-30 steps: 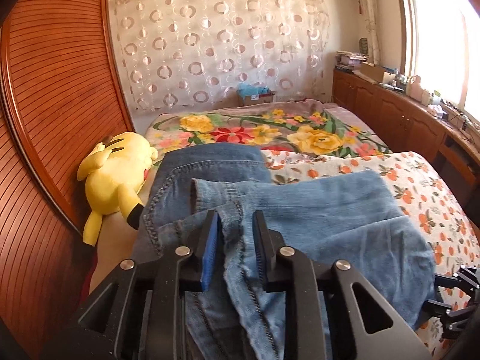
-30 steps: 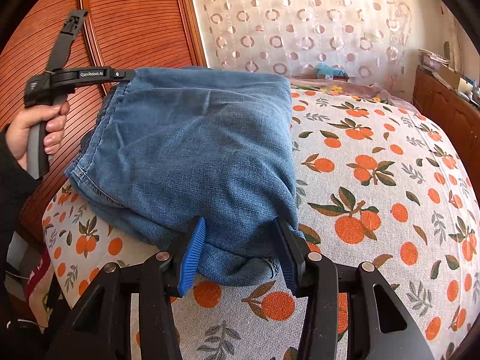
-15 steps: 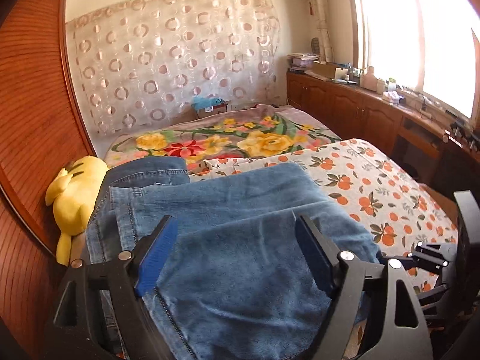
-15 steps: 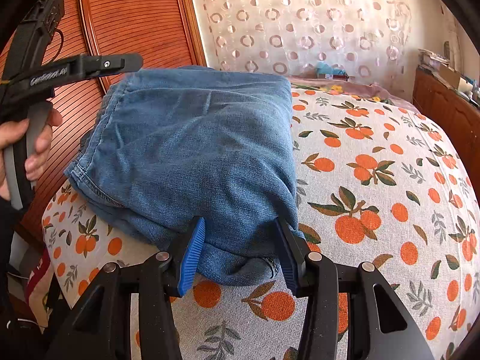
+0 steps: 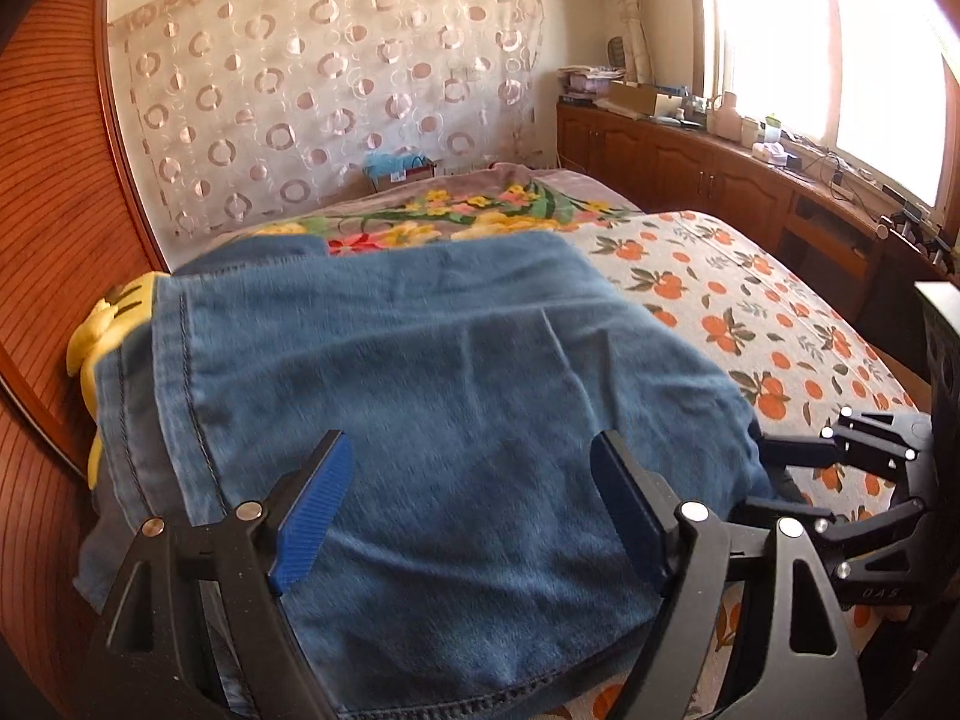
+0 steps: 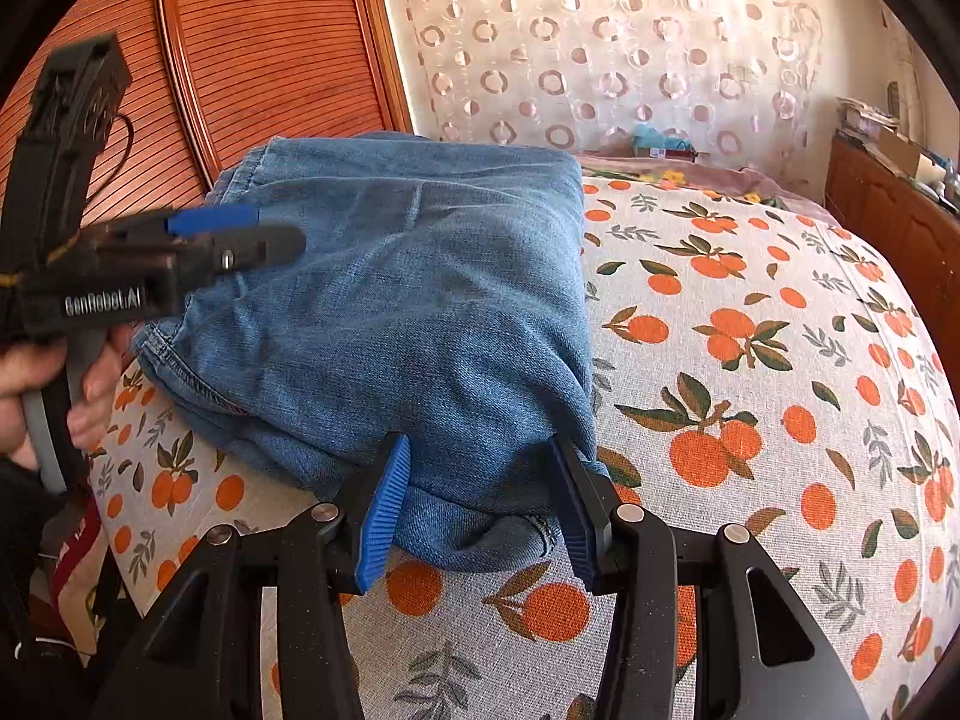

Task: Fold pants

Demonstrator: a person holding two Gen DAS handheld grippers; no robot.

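- Left gripper: jaws spread wide after opening within the last second, nothing pinched; blue pads hanging over the folded pants, denim showing between them, contact not clear.
- Tilted downward over the near-left part of the denim; in the right wrist view seen from the side, gripped by a hand at the frame's left edge.
- Right gripper: jaws part-way apart, clamped on the near corner of the pants, bunched cloth filling the gap and touching both pads.
- Angled down toward the bed, low over the orange-print sheet.
- Pants: folded into a thick stack on the sheet's left side, beside the wooden panel.
- Yellow plush toy peeking out beyond the denim's far-left edge.
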